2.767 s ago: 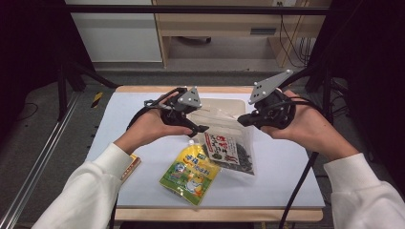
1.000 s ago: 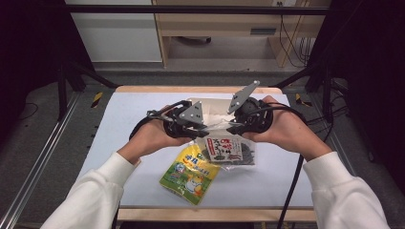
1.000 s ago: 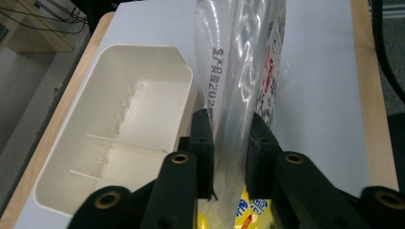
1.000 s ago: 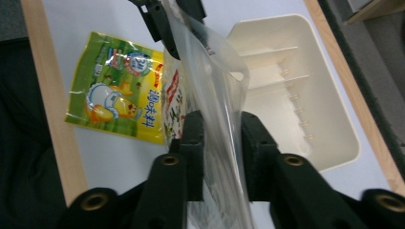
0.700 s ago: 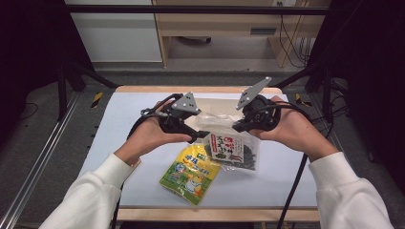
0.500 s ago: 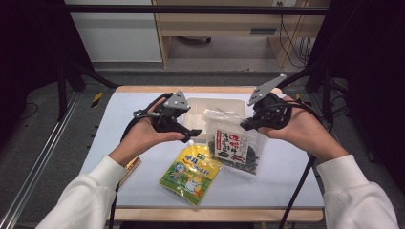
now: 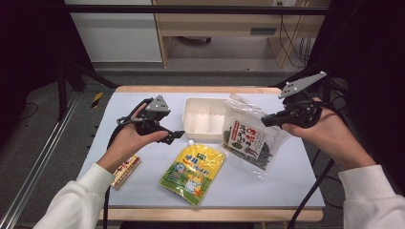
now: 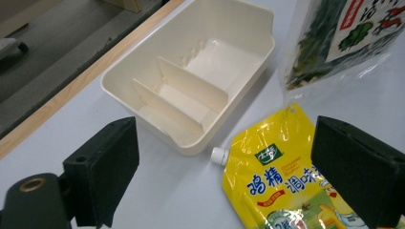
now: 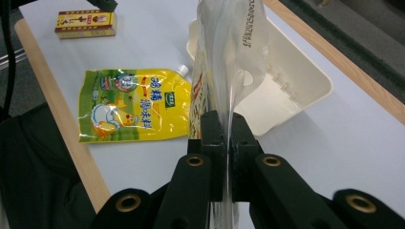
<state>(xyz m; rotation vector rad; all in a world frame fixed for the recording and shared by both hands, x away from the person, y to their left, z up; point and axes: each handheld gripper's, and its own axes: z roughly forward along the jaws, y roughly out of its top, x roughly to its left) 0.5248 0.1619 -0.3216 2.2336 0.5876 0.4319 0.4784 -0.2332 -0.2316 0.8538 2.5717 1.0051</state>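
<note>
Seaweed bag (image 7: 248, 139) hangs from our right gripper (image 7: 268, 120), whose fingers (image 9: 213, 138) are clamped on its clear top edge, just right of the cream tray (image 7: 191, 125) on the counter (image 7: 296, 176). Our left gripper (image 7: 175, 137) hovers left of the tray, fingers wide apart and empty. The yellow spouted pouch (image 7: 193, 167) lies flat in front of the tray, and a small box (image 7: 125, 170) lies farther left.

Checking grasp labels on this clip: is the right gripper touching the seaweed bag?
Touching. In the right gripper view, the right gripper has its jaws shut on the clear edge of the seaweed bag, which is pinched between them with no gap.
</note>
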